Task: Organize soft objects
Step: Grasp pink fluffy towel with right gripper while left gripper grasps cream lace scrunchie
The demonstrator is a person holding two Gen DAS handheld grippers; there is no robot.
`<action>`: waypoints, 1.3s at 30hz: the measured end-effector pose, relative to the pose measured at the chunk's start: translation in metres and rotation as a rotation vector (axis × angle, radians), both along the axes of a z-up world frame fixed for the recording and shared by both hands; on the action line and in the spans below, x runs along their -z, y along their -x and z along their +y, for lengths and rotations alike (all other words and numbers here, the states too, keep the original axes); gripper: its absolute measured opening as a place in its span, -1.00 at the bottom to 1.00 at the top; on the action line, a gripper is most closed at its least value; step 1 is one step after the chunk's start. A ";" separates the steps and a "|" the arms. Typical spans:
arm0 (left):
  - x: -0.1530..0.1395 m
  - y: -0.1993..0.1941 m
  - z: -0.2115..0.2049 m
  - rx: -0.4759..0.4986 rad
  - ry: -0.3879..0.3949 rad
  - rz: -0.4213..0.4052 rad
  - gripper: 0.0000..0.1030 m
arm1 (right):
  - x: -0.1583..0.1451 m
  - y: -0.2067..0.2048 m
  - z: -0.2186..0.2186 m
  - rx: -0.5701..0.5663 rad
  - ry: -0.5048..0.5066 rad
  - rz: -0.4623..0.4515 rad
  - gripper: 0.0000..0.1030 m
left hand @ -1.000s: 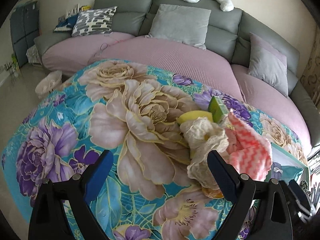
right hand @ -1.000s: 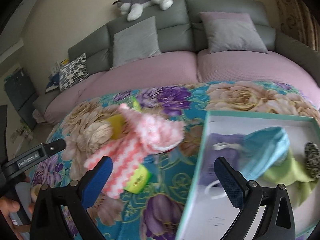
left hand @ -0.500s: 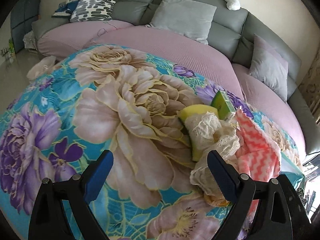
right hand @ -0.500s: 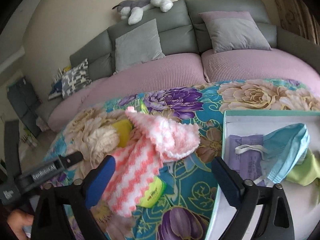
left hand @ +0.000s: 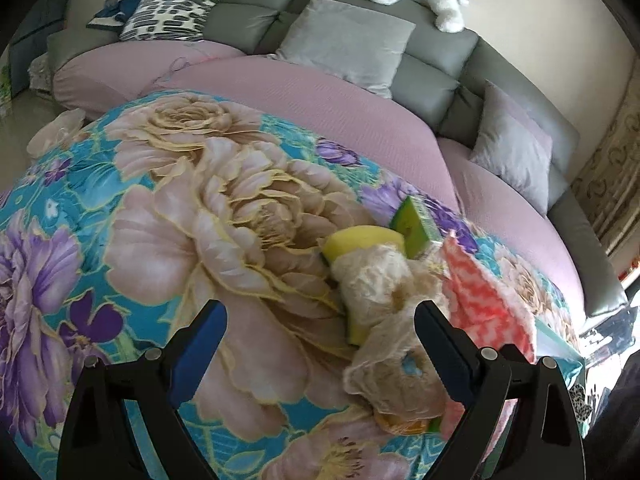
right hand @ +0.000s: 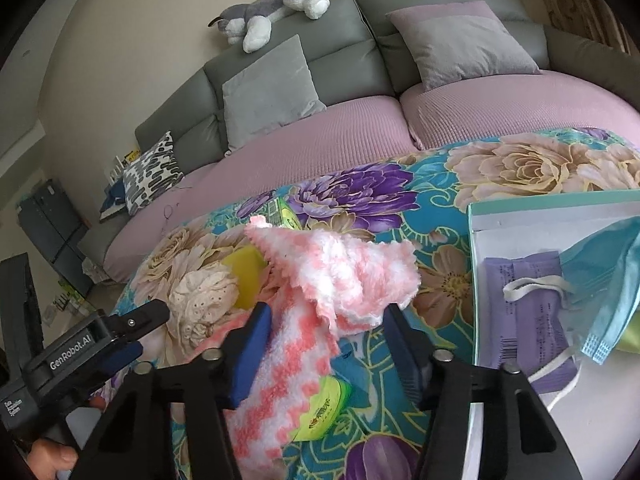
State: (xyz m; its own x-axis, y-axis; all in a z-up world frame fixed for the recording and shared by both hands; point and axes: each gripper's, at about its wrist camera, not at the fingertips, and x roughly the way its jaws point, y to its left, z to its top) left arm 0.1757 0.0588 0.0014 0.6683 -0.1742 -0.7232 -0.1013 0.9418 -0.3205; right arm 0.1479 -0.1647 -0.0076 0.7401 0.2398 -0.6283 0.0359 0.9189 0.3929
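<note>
On the floral blanket point(left hand: 224, 216) lies a pile of soft things. It holds a cream lace cloth point(left hand: 380, 288), a yellow sponge point(left hand: 360, 240), a green pack point(left hand: 414, 222) and a pink-and-white knitted cloth point(right hand: 332, 276). My left gripper point(left hand: 318, 344) is open just left of the lace cloth, its right finger beside it, nothing between its jaws. My right gripper point(right hand: 330, 344) is closing around the pink cloth; the cloth lies between the jaws and the left pad touches it, the right pad stands just clear. A yellow-green round pack point(right hand: 320, 408) lies partly under that cloth.
A white box with a teal rim point(right hand: 472, 220) sits to the right, holding a blue face mask point(right hand: 608, 280), a purple pack point(right hand: 528, 304) and something green. Behind is a sofa with pink seats point(right hand: 320, 140), grey cushions and a plush dog point(right hand: 272, 4).
Both grippers have come lower and closer to the pile. The right jaws have narrowed from wide open to either side of the pink cloth. The left jaws stayed wide.
</note>
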 end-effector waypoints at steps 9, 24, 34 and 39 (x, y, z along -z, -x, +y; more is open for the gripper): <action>0.004 -0.008 -0.023 0.083 0.004 0.000 0.76 | 0.007 -0.003 0.000 -0.019 -0.066 -0.003 -0.53; 0.018 -0.016 -0.036 0.147 0.053 0.024 -0.44 | 0.008 0.000 -0.005 -0.011 -0.111 -0.020 -0.85; 0.005 -0.010 -0.031 0.157 0.083 -0.030 -0.59 | 0.002 0.004 -0.008 -0.008 -0.129 -0.056 -0.89; -0.007 -0.004 -0.030 0.159 0.086 -0.083 -0.60 | -0.011 0.011 -0.013 0.002 -0.132 -0.109 -0.91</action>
State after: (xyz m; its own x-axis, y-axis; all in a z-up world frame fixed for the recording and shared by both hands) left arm 0.1796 0.0287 0.0086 0.6841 -0.3410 -0.6447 0.0766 0.9127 -0.4014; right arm 0.1368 -0.1780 0.0035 0.8028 0.3133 -0.5073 -0.0115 0.8588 0.5122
